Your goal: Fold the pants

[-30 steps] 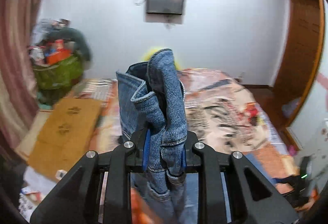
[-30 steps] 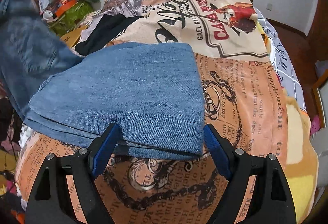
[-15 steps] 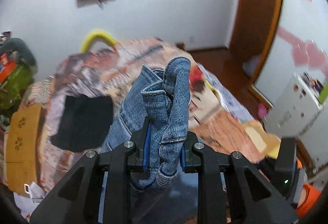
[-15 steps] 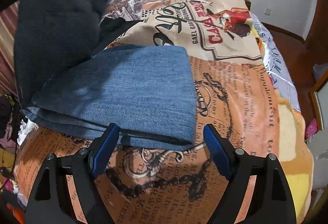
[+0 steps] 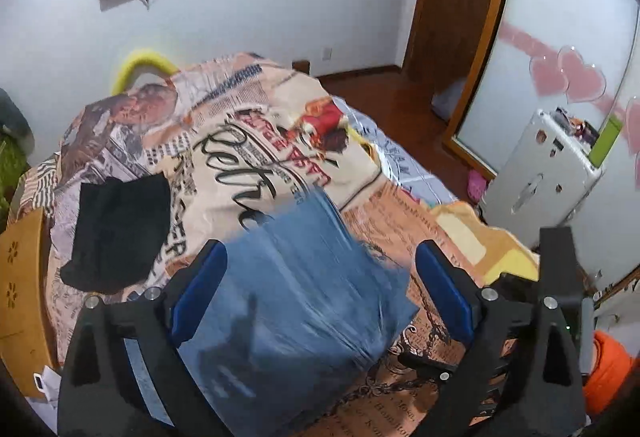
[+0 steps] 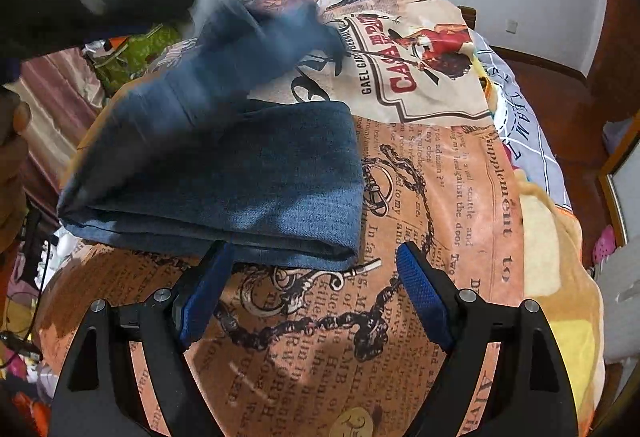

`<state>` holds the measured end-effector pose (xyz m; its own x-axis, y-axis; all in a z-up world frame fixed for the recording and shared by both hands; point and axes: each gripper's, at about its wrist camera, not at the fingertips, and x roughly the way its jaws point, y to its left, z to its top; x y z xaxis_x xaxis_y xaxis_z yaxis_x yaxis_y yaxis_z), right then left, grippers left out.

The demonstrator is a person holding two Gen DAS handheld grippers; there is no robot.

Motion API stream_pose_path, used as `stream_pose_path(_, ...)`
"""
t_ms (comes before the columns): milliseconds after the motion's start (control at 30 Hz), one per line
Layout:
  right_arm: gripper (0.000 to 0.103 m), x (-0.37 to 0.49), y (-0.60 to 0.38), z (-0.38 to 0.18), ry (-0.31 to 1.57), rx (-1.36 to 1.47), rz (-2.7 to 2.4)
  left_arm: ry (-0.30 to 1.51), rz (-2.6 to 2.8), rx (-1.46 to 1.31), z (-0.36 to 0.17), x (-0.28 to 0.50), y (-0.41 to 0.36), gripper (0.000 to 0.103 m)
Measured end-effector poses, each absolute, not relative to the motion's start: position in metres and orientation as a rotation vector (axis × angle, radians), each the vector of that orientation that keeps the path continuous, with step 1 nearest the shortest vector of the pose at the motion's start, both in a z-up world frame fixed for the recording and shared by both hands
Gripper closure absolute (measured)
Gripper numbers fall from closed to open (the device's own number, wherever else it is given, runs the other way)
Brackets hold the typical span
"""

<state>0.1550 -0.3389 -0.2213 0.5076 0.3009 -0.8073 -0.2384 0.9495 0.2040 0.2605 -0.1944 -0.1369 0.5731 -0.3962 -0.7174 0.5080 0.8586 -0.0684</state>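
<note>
Blue denim pants (image 6: 240, 173) lie folded on the printed bedspread (image 6: 440, 197). A loose upper part (image 6: 248, 49) is blurred with motion above the folded stack. In the left wrist view the pants (image 5: 296, 297) blur just below and between the fingers. My left gripper (image 5: 320, 297) is open and holds nothing; it also shows in the right wrist view as a dark blur (image 6: 100, 9) at the upper left. My right gripper (image 6: 312, 297) is open and empty, just in front of the near edge of the folded stack.
A black garment (image 5: 120, 229) lies on the bed to the left. A white appliance (image 5: 540, 181) and a mirrored door (image 5: 560, 37) stand on the right. A wooden board (image 5: 20, 277) and a green bag (image 6: 132, 53) sit left of the bed.
My left gripper swung over the bed with the pant legs, then opened and let them go; the denim is dropping onto the stack. My right gripper stayed open in place.
</note>
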Motion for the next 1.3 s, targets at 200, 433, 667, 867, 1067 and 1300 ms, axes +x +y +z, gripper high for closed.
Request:
stream_pose_path(200, 0.021, 0.155, -0.335, -0.226, 1.006, 0.079, 0.335, 0.815, -0.37, 0.17, -0.137, 0.299, -0.155, 0.004)
stream_pose_path(433, 0.021, 0.148, -0.32, -0.233, 1.038, 0.092, 0.381, 0.953, -0.227, 0.189, -0.178, 0.369, -0.094, 0.004)
stream_pose_path(667, 0.021, 0.156, -0.302, -0.24, 1.081, 0.074, 0.419, 1.076, -0.117, 0.278, -0.249, 0.426, -0.054, 0.004)
stream_pose_path(867, 0.019, 0.169, -0.286, -0.245, 1.112, 0.046, 0.454, 1.185, -0.101, 0.412, -0.31, 0.431, -0.049, 0.004)
stream_pose_path(1067, 0.014, 0.188, -0.29, -0.248, 1.133, 0.078, 0.468, 1.274, -0.146, 0.279, -0.322, 0.425, -0.028, 0.004)
stream_pose_path(1300, 0.016, 0.217, -0.304, -0.244, 1.102, 0.089, 0.385, 1.301, -0.143, 0.193, -0.321, 0.38, -0.007, 0.004)
